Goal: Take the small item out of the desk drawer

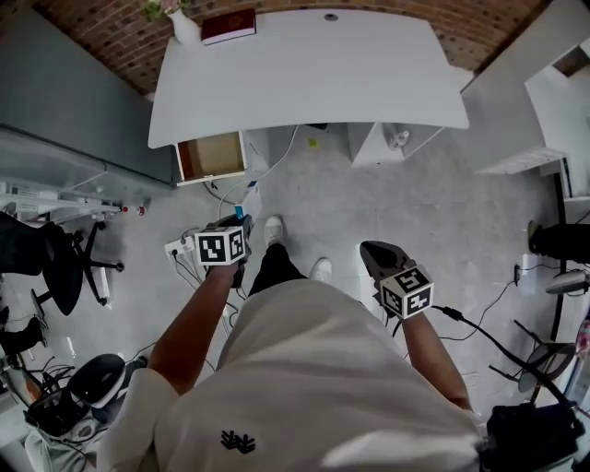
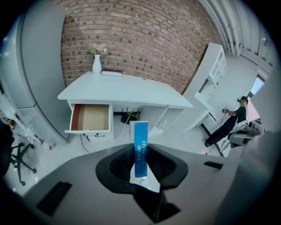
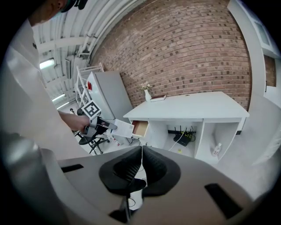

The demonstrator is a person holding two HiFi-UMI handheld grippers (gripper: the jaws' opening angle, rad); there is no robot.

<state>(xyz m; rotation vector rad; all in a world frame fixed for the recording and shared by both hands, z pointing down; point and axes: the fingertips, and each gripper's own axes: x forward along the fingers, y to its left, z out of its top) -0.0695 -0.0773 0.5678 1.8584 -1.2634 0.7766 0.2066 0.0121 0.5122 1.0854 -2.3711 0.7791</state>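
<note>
A narrow blue and white box (image 2: 140,137) stands upright between the pads of my left gripper (image 2: 141,151), which is shut on it. In the head view that left gripper (image 1: 236,219) hovers over the floor, well back from the white desk (image 1: 304,69). The desk's drawer (image 1: 212,155) hangs open at the left, and its wooden bottom (image 2: 91,117) looks bare. My right gripper (image 3: 141,151) is shut with nothing between its pads. It is held low at the person's right (image 1: 371,251). From the right gripper view, the left gripper (image 3: 100,126) and the box's white side (image 3: 119,128) show at the left.
A white vase (image 1: 184,28) and a dark red book (image 1: 228,25) sit on the desk's far left corner. A bottle (image 1: 398,139) stands in the desk's right bay. Cables and a power strip (image 1: 180,247) lie on the floor near an office chair (image 1: 64,267). White shelving (image 1: 544,111) stands right.
</note>
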